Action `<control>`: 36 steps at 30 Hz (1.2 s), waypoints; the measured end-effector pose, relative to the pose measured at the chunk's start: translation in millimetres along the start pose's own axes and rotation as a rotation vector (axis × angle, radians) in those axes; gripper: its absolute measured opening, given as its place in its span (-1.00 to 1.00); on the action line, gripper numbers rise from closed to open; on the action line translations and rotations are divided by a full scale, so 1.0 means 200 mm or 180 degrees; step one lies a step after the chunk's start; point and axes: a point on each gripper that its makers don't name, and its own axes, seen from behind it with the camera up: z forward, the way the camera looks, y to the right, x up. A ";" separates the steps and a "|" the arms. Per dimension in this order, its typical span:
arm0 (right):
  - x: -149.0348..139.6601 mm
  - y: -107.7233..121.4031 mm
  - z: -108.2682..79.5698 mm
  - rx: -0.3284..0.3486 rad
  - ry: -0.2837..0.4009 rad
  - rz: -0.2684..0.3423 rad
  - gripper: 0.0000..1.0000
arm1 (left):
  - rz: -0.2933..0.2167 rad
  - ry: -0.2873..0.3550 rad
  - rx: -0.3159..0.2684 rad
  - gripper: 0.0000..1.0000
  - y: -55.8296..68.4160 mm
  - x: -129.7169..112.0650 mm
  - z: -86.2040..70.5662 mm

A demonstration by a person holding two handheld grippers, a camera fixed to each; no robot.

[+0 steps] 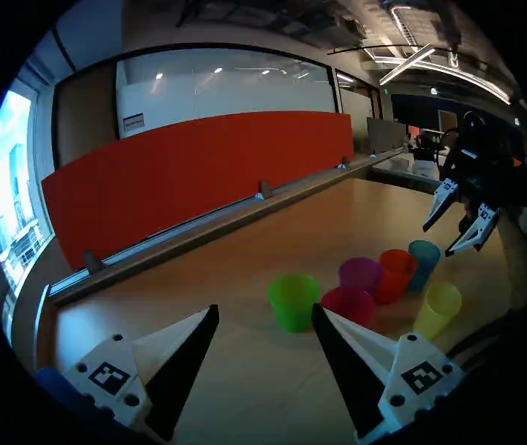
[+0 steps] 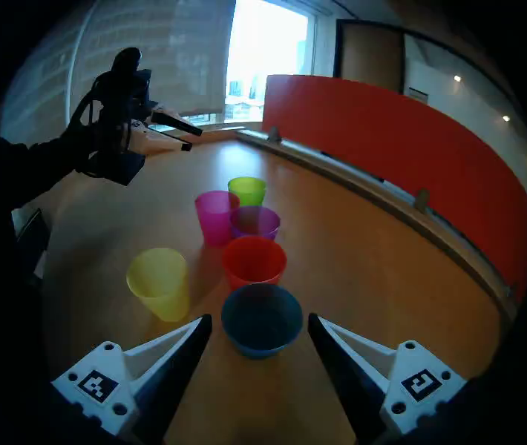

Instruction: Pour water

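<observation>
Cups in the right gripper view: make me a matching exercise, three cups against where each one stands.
Cups:
1. blue cup
2. green cup
3. yellow cup

Places:
A. farthest from the right gripper
B. left of the red cup
C. nearest the right gripper

Pairs: 1-C, 2-A, 3-B.

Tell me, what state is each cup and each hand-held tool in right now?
green cup: upright.
pink cup: upright.
purple cup: upright.
red cup: upright.
blue cup: upright.
yellow cup: upright.
left tool: open, holding nothing.
right tool: open, blue cup between its fingers, ungripped.
</observation>
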 end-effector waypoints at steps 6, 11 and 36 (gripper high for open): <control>-0.04 -0.01 0.04 0.0023 -0.0062 -0.0023 1.00 | -0.0029 -0.0007 0.0012 0.85 -0.02 -0.01 0.01; -0.06 -0.01 0.07 0.0031 -0.0098 -0.0022 1.00 | -0.0017 -0.0002 0.0025 0.85 -0.02 -0.01 0.01; -0.11 0.00 0.22 0.0061 -0.0057 0.0129 0.99 | 0.0001 -0.0034 0.0079 0.85 -0.03 -0.05 0.01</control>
